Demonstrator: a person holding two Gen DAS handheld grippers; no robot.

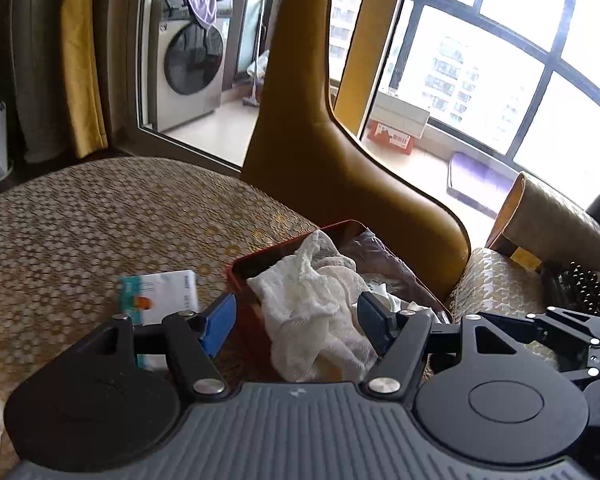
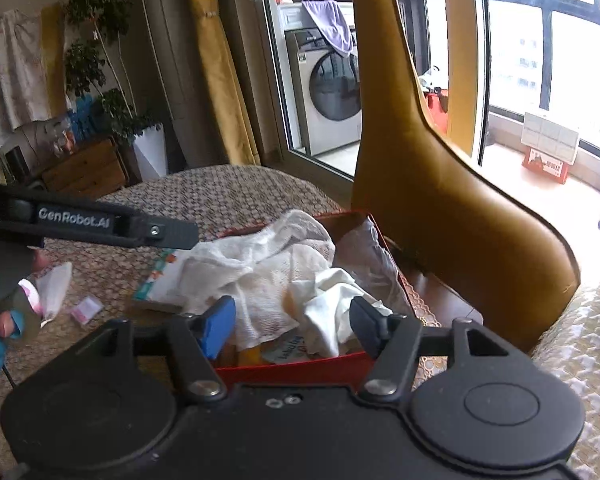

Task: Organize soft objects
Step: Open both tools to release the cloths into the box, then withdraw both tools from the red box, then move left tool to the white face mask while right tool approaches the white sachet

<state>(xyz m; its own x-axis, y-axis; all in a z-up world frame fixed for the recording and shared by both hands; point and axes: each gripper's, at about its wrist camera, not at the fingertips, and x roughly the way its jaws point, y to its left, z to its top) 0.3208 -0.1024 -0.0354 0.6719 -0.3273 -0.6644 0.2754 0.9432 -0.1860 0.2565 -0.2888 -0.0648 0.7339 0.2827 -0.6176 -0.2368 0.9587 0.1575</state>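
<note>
A red box (image 1: pixel 244 266) (image 2: pixel 296 368) sits on the patterned table. A white gauze cloth (image 1: pixel 316 308) (image 2: pixel 260 264) lies in it and hangs over its near-left rim. A smaller white cloth (image 2: pixel 332 304) lies in the box at the right. My left gripper (image 1: pixel 296 320) is open, its fingers either side of the gauze cloth, not closed on it. My right gripper (image 2: pixel 292 322) is open and empty, just above the box's near edge. The left gripper's body (image 2: pixel 100 226) shows at the left of the right wrist view.
A white and teal packet (image 1: pixel 160 292) (image 2: pixel 160 280) lies left of the box. A small white cloth (image 2: pixel 54 284) and a small sachet (image 2: pixel 86 308) lie on the table (image 1: pixel 80 220) further left. A mustard chair back (image 1: pixel 332 152) (image 2: pixel 440 184) rises behind the box.
</note>
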